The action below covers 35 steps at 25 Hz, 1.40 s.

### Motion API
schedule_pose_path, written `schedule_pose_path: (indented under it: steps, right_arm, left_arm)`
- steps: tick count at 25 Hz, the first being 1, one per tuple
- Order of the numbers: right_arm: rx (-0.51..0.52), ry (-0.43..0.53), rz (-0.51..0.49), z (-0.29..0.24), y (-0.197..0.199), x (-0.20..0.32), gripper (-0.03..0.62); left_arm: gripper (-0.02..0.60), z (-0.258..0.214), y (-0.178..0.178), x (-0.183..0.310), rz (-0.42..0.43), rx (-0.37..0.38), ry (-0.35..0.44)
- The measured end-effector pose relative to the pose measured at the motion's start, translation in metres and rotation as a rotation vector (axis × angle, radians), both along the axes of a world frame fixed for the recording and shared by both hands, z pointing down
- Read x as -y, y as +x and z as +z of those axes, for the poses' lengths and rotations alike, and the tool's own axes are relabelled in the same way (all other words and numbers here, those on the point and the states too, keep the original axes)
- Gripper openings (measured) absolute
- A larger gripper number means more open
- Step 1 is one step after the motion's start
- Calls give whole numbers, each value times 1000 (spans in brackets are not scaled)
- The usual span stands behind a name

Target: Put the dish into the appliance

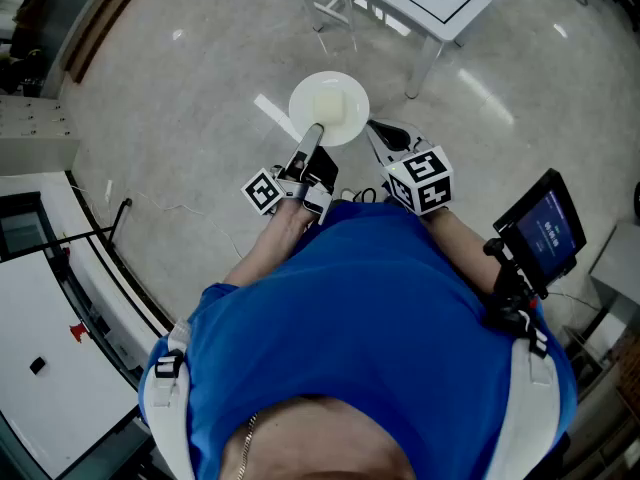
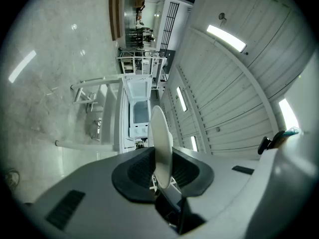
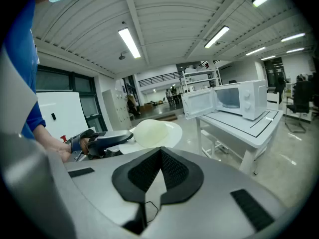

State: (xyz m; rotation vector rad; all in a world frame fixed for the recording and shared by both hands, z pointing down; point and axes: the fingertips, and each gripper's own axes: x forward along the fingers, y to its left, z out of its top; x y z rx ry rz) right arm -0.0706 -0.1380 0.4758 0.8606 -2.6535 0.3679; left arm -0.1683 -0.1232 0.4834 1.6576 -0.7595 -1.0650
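Note:
My left gripper (image 1: pixel 314 135) is shut on the rim of a round white dish (image 1: pixel 329 108), which it holds out level in front of me over the floor. Its own view shows the dish (image 2: pixel 161 144) edge-on, pinched between the two dark pads. The right gripper (image 1: pixel 375 127) hangs just right of the dish, shut with nothing in it; its pad tips meet (image 3: pixel 160 151). In the right gripper view the dish (image 3: pixel 155 132) and left gripper (image 3: pixel 102 142) are at left, and a white microwave (image 3: pixel 238 99) stands ahead, its door (image 3: pixel 199 103) swung open.
The microwave sits on a white table (image 3: pixel 251 127) with thin legs, whose near corner (image 1: pixel 432 3) is ahead of the dish. A dark screen on a stand (image 1: pixel 546 226) is at my right. White cabinets (image 1: pixel 40 348) line the left. A white board (image 3: pixel 55 114) stands behind the left gripper.

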Motion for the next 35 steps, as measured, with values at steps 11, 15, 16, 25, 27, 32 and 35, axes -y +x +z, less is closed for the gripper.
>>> schedule_pose_path:
  steps: [11,15,16,25,27,32,35]
  right_arm:
    - [10,9,3,-4,0,1,0]
    - [18,12,8,-6,0,2,0]
    - [18,13,9,-6,0,2,0]
    - [23,17,18,-8,1,3,0]
    - [23,17,20,-9,1,4,0]
    - [31,16,26,-10,1,5,0]
    - [34,16,29,-10,2,5,0]
  left_arm:
    - [83,-5,1,2,-3,-22,0]
    - [83,-1,1,2,-3,-20,-13]
    - [83,0,1,2,-1,-14,-13]
    - [83,-6,4,4,8,-20,-5]
    - [83,-6,5,4,13,-17,-3]
    - [83,-7,6,6,18,-22,-10]
    - [83,-9,7,7,24,-14,-4]
